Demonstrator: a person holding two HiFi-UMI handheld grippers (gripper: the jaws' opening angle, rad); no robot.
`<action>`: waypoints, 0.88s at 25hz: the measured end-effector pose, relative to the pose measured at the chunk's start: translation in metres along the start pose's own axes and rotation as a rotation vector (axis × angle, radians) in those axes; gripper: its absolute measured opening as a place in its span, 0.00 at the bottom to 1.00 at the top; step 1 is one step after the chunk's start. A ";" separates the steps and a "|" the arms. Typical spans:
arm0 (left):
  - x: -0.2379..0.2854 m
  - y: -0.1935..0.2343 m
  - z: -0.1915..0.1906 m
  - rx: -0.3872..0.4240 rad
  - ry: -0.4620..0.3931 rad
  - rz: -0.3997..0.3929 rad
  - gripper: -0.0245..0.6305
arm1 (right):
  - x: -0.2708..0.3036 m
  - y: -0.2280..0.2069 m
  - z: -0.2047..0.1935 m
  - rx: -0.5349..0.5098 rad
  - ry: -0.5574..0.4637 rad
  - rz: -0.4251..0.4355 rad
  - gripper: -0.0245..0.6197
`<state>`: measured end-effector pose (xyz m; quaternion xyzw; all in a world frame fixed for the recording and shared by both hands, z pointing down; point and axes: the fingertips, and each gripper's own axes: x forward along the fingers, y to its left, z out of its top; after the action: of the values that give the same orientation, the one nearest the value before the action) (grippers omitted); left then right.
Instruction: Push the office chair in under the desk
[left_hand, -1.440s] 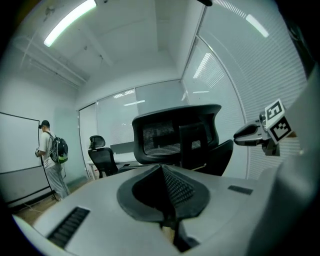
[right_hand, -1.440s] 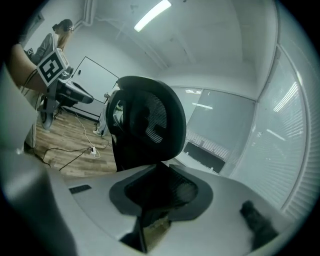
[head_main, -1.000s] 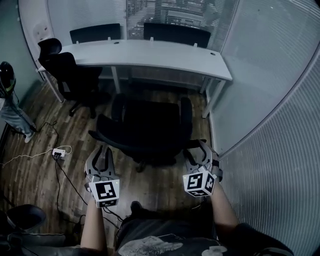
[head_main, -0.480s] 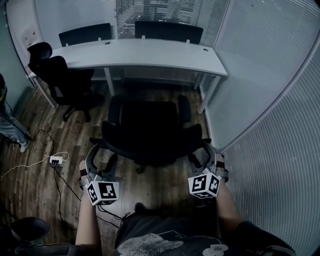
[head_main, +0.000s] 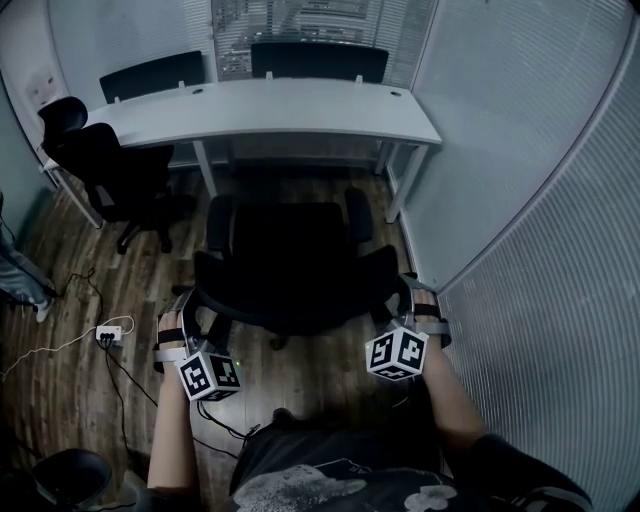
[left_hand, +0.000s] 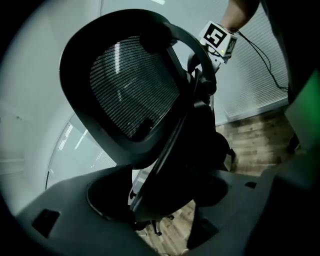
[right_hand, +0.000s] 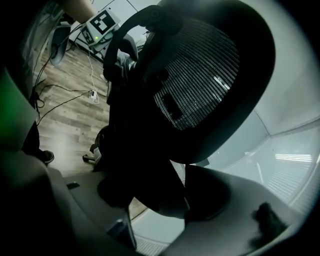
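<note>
Wood-plank floor (head_main: 60, 375); striped glass walls (head_main: 545, 160); dim light.

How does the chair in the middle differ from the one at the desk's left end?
The middle chair stands out on the floor, apart from the desk, while the left chair sits close against the desk's left end. The middle chair's back is toward the camera and its seat faces the desk; the left chair is turned at an angle, its back toward the left. Both are black office chairs.
</note>
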<state>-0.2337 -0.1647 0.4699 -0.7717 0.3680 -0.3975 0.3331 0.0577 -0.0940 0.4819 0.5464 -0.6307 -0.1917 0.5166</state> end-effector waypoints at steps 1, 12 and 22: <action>0.004 0.000 -0.003 0.010 0.016 0.001 0.52 | 0.003 0.000 -0.001 -0.003 0.011 0.001 0.45; 0.015 -0.001 -0.004 -0.003 0.004 -0.076 0.47 | 0.011 -0.003 -0.012 -0.005 0.125 0.001 0.44; 0.028 -0.003 -0.011 0.033 -0.007 -0.125 0.47 | 0.019 0.002 -0.013 0.033 0.161 -0.010 0.44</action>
<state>-0.2309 -0.1893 0.4874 -0.7891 0.3112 -0.4207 0.3216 0.0700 -0.1064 0.4970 0.5716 -0.5876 -0.1392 0.5556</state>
